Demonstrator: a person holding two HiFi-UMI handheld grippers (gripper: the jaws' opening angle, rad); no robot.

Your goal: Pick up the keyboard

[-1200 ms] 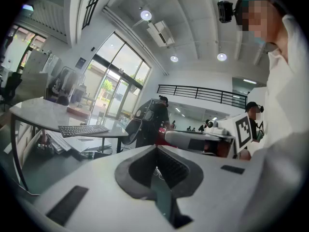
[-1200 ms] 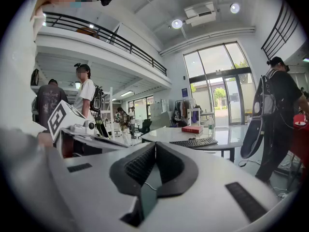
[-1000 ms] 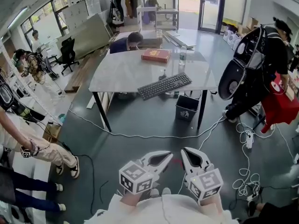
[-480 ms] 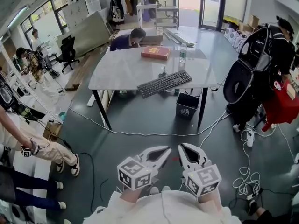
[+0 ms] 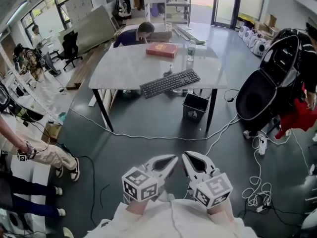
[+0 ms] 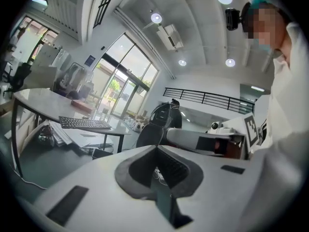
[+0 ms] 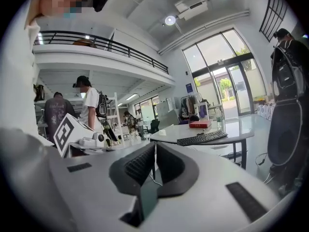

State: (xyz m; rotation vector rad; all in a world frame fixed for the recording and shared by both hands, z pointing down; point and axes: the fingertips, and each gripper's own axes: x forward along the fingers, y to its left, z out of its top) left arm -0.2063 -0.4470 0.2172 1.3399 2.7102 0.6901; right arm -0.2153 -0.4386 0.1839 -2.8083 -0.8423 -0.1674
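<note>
**Keyboard on the desk, both grippers far off**

The flat black keyboard [image 5: 170, 83] lies near the front edge of the pale grey desk [image 5: 124, 71], its long axis slanting from lower left to upper right. Well apart from it, the left gripper [image 5: 171, 159] and right gripper [image 5: 187, 157] are side by side at the person's chest, pointing towards the desk. Both are clenched on nothing.

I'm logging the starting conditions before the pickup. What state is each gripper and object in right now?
left gripper: shut, empty
right gripper: shut, empty
keyboard: flat on the table, untouched
red book: closed, lying flat
bottle: upright
bin: upright under the table, top open
</note>
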